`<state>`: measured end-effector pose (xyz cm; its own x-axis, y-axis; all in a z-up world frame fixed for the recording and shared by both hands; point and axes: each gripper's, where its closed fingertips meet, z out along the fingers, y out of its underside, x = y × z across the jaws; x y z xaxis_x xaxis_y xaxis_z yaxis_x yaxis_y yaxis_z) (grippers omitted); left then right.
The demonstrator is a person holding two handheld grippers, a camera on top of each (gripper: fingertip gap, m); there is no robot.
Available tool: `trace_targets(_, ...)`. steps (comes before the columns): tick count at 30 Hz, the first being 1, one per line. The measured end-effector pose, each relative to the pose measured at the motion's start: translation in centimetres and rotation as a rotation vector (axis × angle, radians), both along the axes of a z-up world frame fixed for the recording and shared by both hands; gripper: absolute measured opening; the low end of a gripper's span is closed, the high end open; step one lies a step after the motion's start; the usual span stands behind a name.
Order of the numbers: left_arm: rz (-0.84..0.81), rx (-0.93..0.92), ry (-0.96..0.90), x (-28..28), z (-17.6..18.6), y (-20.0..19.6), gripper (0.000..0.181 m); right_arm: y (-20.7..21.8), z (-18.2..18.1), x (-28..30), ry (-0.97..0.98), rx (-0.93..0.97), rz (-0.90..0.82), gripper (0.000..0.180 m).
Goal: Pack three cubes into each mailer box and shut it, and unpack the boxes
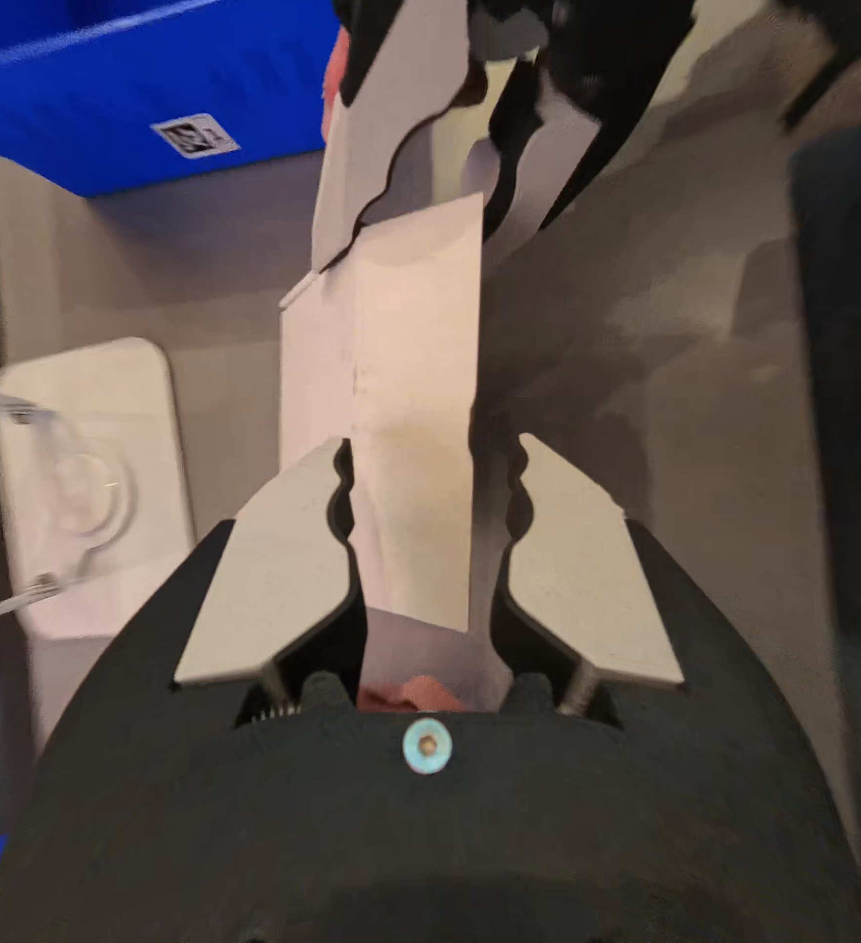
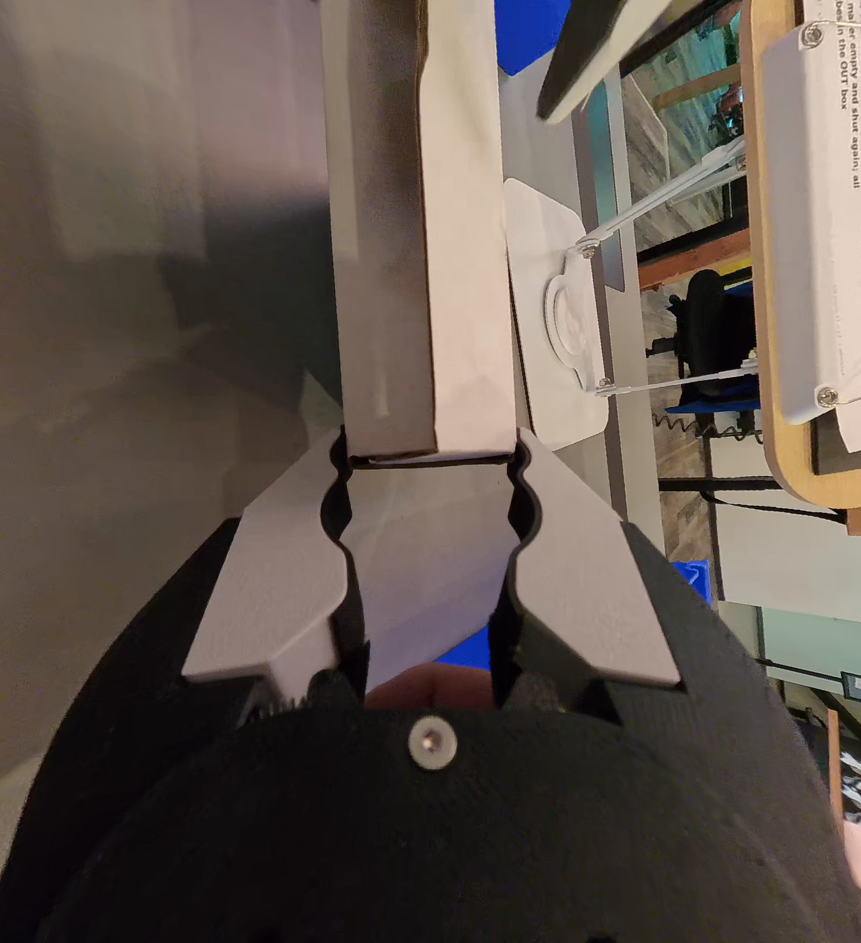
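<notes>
Held aloft over the grey table [image 2: 112, 255], white mailer box [image 2: 464, 255] clamped end-on in right gripper [image 2: 428, 454], with left gripper [image 1: 431, 459] parted around its flap.

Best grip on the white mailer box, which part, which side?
Across its narrow thickness at an end edge, coming in along its length. The white mailer box is flat and slim; the right claw spans it end-on, and the left claw straddles its other end.

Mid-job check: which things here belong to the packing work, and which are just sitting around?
In the job: white mailer box, right gripper shut on its end, left gripper around a flap, blue bin.

Lying about: white stand base, instruction board, grey table.
</notes>
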<state>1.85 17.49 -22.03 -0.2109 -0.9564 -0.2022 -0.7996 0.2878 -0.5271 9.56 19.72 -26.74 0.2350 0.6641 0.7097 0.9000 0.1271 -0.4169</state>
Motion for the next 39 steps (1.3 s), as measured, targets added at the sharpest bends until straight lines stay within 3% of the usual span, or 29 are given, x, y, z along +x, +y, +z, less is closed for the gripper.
trace_targets(4,0.01,0.41,-0.015,-0.2,-0.4,0.4,0.064,0.0,0.0,-0.1,-0.001,0.002,0.003,0.061)
trace_targets(8,0.039,0.594,-0.046,0.3,-0.3,1.5,0.021,-0.1,0.0,-0.1,-0.014,0.012,-0.002,0.061)
trace_targets(11,0.068,0.553,-0.057,0.6,0.5,1.9,0.003,-0.1,-0.1,-0.1,-0.027,0.027,-0.002,0.06)
trace_targets(18,0.11,0.231,0.012,0.6,1.1,2.2,0.002,-0.3,0.3,-0.1,-0.025,0.074,0.0,0.061)
trace_targets(20,0.127,0.156,0.017,0.6,1.3,2.6,0.002,-0.3,0.5,0.5,-0.021,0.077,-0.027,0.077)
trace_targets(22,0.146,0.131,0.024,0.6,1.6,3.3,0.002,-0.8,0.9,1.1,-0.014,0.071,-0.039,0.079)
trace_targets(26,0.171,0.086,0.029,0.5,1.7,3.6,0.002,-3.9,3.8,1.8,-0.009,0.077,0.015,0.055)
trace_targets(30,0.172,0.073,0.045,0.5,0.7,3.2,0.001,-6.8,5.1,-1.4,0.013,0.09,0.141,0.048)
trace_targets(34,0.167,0.088,0.038,0.8,0.9,2.9,0.001,-3.1,4.3,-2.5,-0.087,0.202,-0.011,0.037)
trace_targets(39,0.165,0.101,0.021,1.0,2.0,2.6,0.001,-3.2,2.5,-2.9,-0.098,0.108,-0.009,0.013)
